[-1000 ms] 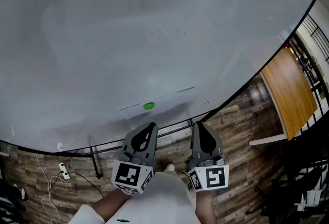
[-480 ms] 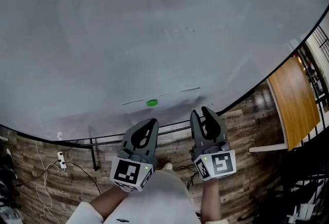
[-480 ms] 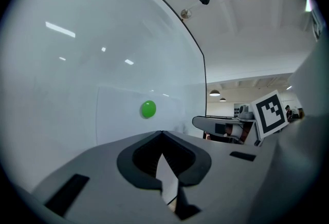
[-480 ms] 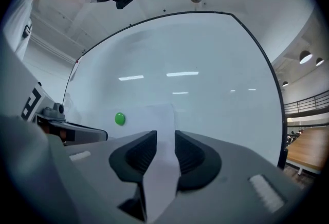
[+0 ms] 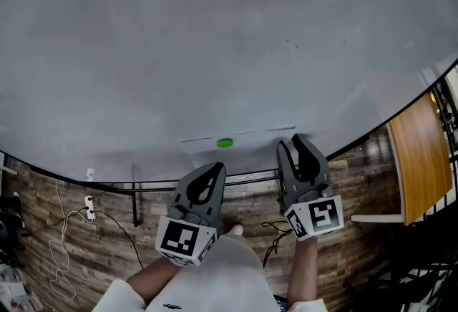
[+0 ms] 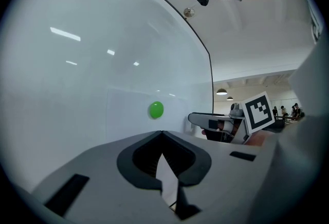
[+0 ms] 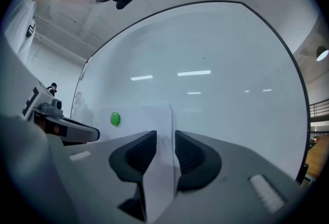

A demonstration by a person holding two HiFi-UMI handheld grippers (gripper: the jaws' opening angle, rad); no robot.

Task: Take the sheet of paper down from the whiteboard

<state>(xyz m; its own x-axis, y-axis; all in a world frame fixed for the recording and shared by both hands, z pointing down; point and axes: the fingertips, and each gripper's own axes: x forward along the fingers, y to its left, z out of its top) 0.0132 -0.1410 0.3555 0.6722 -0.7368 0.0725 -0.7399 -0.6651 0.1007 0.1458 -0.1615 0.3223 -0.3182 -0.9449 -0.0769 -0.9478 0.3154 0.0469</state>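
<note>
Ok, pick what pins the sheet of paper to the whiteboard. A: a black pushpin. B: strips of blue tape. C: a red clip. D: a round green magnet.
D: a round green magnet sits on the sheet of paper against the whiteboard. No clip, tape or pin shows in any view.

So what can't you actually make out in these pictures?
- White paper sheet, head view: seen nearly edge-on against the white whiteboard, so any writing is unreadable.
- Its lower part, left gripper view: covered by the grey left hand-held gripper and its own body.
- Distant people, left gripper view's right edge: too small to tell apart.
</note>
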